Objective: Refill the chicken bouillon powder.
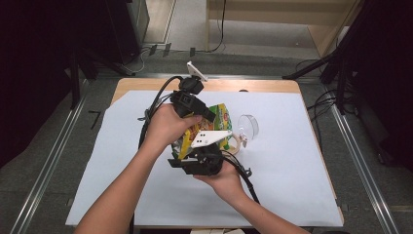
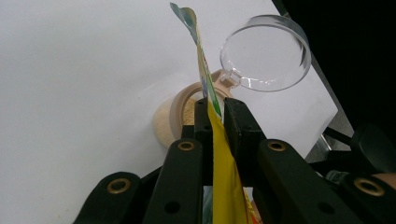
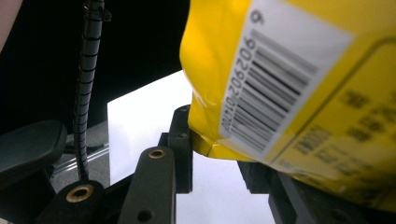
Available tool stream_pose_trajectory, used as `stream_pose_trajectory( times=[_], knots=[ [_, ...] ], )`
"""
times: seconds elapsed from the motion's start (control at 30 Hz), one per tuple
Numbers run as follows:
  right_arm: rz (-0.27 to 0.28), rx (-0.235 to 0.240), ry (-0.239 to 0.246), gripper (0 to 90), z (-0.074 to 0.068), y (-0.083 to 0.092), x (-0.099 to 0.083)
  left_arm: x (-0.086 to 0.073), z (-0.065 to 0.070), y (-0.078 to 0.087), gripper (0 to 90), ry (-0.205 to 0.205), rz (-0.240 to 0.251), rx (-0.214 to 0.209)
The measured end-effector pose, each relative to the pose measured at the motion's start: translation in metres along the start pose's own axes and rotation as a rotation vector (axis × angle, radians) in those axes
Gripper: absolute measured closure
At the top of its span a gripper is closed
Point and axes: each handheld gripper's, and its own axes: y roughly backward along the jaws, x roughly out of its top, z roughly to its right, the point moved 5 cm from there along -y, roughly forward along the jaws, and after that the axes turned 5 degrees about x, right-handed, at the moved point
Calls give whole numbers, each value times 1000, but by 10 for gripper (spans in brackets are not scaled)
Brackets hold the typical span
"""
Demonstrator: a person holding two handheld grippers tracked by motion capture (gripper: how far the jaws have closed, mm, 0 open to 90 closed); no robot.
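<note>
Yellow foil marks the snack bag (image 1: 220,122), which is held up over the middle of the bench (image 1: 287,161) between the two hands, tilted above a small tan jar (image 2: 180,116). The jar stands on the white sheet and holds pale crumb-like grains; its clear round lid (image 2: 266,58) hangs open off the rim to the right.

In the left gripper view the left hand-held gripper (image 2: 215,116) is clamped on the thin top edge of the bag, jaws nearly together with the foil pinched between them, directly over the jar's mouth. In the right gripper view the right hand-held gripper (image 3: 215,144) grips the bag's lower corner, beside a white barcode label (image 3: 275,79).

From above, the left hand (image 1: 168,124) comes in over the bag from the left and the right hand (image 1: 224,178) cups its gripper from beneath. Black cables (image 1: 151,109) trail off both tools across the sheet. The bag and grippers hide most of the jar in the high view.
</note>
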Motion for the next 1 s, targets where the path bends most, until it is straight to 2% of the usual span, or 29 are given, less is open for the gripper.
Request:
stream_pose_trajectory(
  times=[1.0],
  knots=[
    [-12, -5, -2, 709, 1, 1, 0, 0, 0, -4, 840, 2, -7, -3]
  ],
)
